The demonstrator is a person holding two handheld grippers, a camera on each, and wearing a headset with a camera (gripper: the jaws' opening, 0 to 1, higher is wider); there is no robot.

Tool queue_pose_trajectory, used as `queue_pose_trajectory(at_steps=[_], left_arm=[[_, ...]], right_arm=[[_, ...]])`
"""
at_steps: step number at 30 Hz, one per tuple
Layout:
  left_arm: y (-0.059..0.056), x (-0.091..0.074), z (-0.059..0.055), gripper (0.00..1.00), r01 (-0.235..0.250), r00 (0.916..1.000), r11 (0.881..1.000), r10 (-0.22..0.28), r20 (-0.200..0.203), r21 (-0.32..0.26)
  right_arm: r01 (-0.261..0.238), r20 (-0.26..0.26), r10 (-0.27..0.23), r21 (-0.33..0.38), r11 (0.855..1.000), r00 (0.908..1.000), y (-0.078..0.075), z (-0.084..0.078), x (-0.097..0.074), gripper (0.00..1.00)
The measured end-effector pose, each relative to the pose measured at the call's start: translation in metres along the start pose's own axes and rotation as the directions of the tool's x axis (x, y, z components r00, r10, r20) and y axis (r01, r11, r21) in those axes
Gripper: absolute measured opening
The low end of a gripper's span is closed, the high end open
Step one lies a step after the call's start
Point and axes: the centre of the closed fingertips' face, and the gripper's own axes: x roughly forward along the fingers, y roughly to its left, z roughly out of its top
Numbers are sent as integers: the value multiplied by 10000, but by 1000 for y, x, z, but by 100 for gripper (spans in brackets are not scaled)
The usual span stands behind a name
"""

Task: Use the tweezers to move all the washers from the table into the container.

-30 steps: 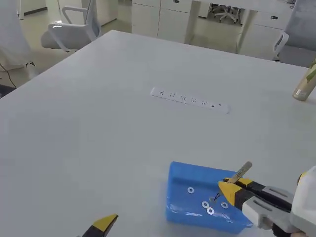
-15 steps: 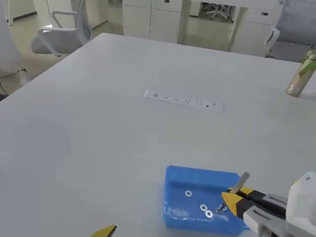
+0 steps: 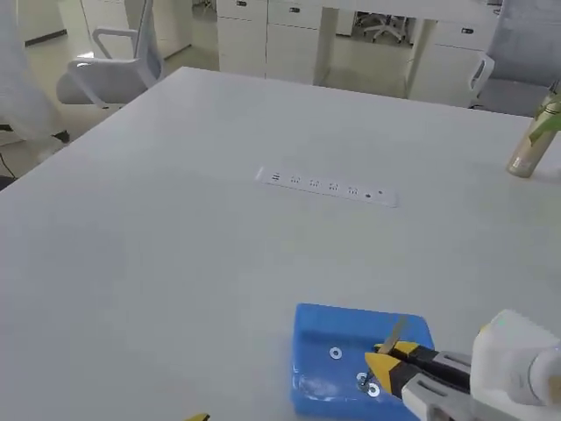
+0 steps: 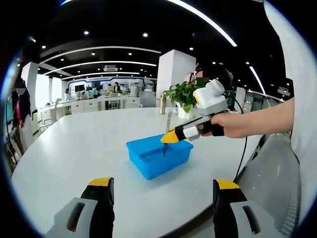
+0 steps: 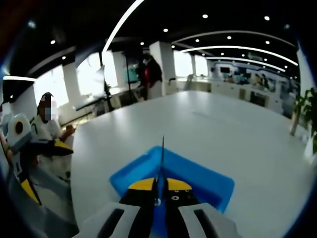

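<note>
The right gripper (image 3: 383,358) is clamped on the tweezers (image 3: 394,333), whose long axis slants down ahead of its fingers into the blue container (image 3: 351,312). The washers (image 3: 336,353) lie on its floor just beside the tips. The left gripper (image 4: 163,183) hangs wide open and empty, well apart.

White office chair (image 3: 110,74), pale cabinets (image 3: 254,39), ceiling striplights (image 4: 198,20)
</note>
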Motion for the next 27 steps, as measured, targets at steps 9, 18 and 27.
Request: queue_pose_trajectory(at_steps=[9, 18, 27], left_arm=[[1, 0, 4, 81, -65, 9998, 10000, 65, 203, -5], [1, -1, 4, 80, -60, 9997, 10000, 60, 243, -3], [2, -1, 4, 81, -148, 9996, 9999, 148, 226, -10]], right_arm=[[-689, -394, 650, -1073, 9918, 9971, 12, -8, 18, 3], [-702, -463, 651, -1194, 9904, 9968, 17, -14, 21, 3], [-873, -385, 832, -1225, 9886, 9958, 20, -13, 21, 4]])
